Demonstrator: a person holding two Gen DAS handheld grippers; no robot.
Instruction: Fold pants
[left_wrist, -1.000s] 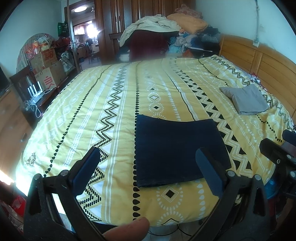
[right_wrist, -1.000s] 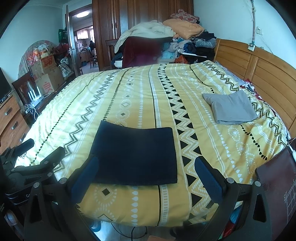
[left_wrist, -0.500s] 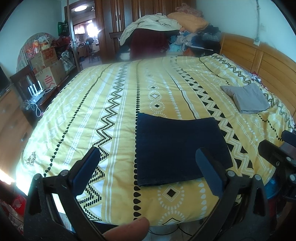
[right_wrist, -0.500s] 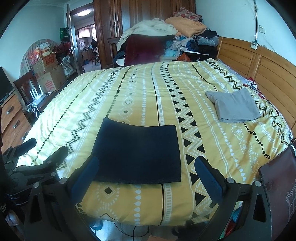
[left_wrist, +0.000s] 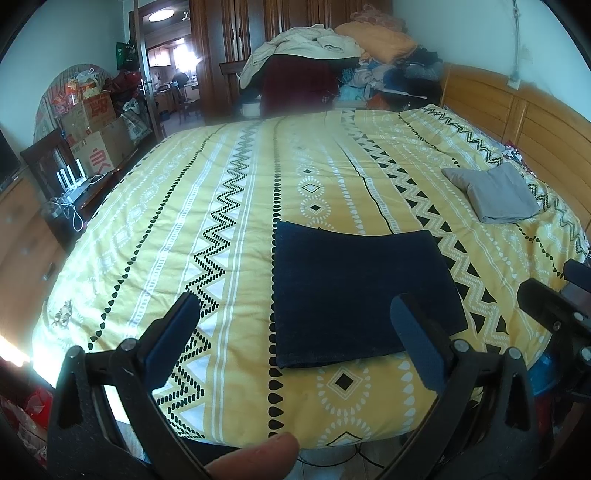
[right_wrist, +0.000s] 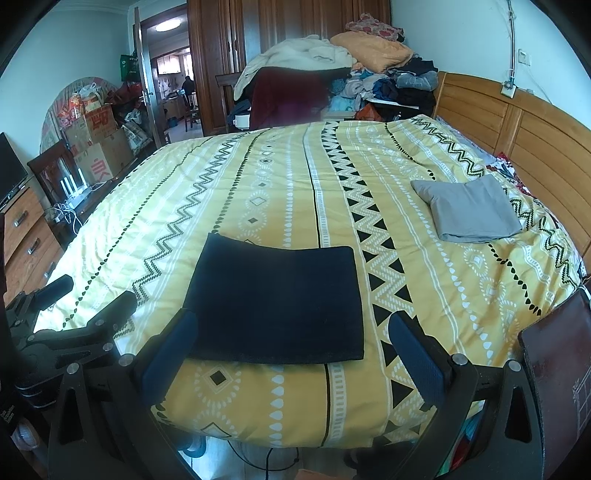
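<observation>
Dark navy pants (left_wrist: 358, 291) lie folded into a flat rectangle near the front edge of the bed; they also show in the right wrist view (right_wrist: 277, 299). My left gripper (left_wrist: 295, 325) is open and empty, held above the bed's front edge just short of the pants. My right gripper (right_wrist: 293, 339) is open and empty, its jaws spread either side of the pants' near edge without touching them. The left gripper (right_wrist: 74, 325) shows at the left of the right wrist view, and the right gripper (left_wrist: 554, 306) at the right of the left wrist view.
The bed has a yellow patterned cover (right_wrist: 258, 192). A folded grey garment (right_wrist: 469, 210) lies at the right by the wooden headboard (right_wrist: 517, 125). A clothes pile (right_wrist: 332, 74) stands behind the bed. A dresser (right_wrist: 22, 240) and boxes (right_wrist: 92, 147) stand at left.
Both grippers have drawn back and risen slightly from the bed; the folded pants lie unmoved. Both stay open.
</observation>
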